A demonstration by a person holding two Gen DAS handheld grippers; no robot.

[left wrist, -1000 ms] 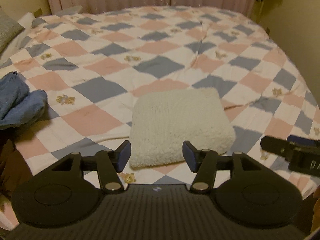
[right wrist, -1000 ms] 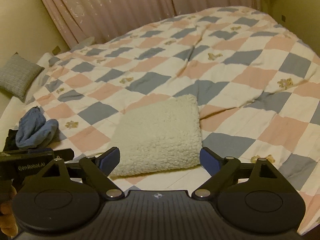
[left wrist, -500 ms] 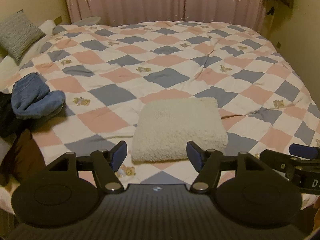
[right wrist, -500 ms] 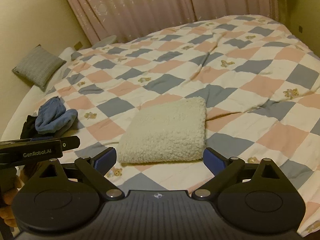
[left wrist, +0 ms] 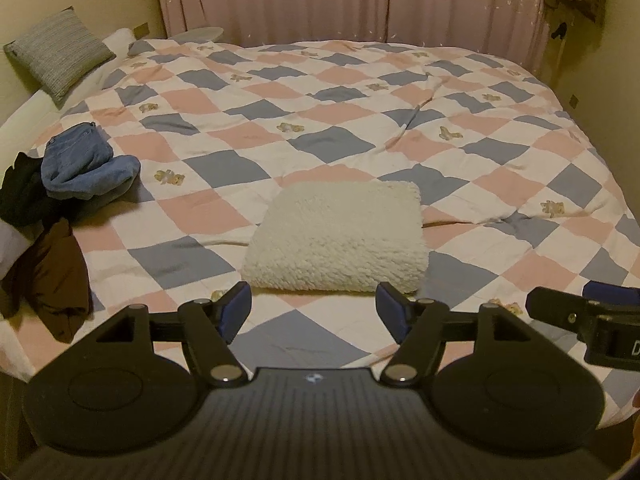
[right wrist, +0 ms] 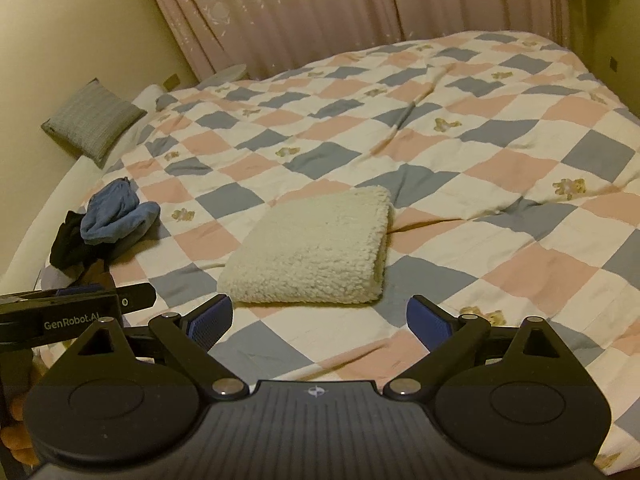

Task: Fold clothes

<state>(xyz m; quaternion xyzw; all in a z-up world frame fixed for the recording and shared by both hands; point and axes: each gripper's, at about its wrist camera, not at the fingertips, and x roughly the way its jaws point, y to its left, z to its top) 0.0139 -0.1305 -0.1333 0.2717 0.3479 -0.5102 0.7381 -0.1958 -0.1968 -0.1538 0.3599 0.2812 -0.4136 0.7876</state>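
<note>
A cream fleece garment (left wrist: 340, 236) (right wrist: 316, 248) lies folded into a thick square on the checked quilt (left wrist: 360, 120) (right wrist: 500, 168). My left gripper (left wrist: 314, 312) hovers open just in front of its near edge, holding nothing. My right gripper (right wrist: 320, 320) is open too, a little further back and to the right of the fold, also empty. Each gripper shows at the edge of the other's view: the right gripper (left wrist: 592, 320) at the far right, the left gripper (right wrist: 72, 308) at the far left.
A pile of unfolded clothes sits at the bed's left edge: a blue garment (left wrist: 84, 164) (right wrist: 116, 216), a black garment (left wrist: 20, 188) (right wrist: 70, 240) and a brown garment (left wrist: 56, 276). A grey cushion (left wrist: 56, 52) (right wrist: 92, 120) leans on the wall. Pink curtains (left wrist: 360, 0) hang behind the bed.
Both grippers have pulled back and risen away from the folded fleece, so more of the bed and the clothes pile has come into view. Both stayed open.
</note>
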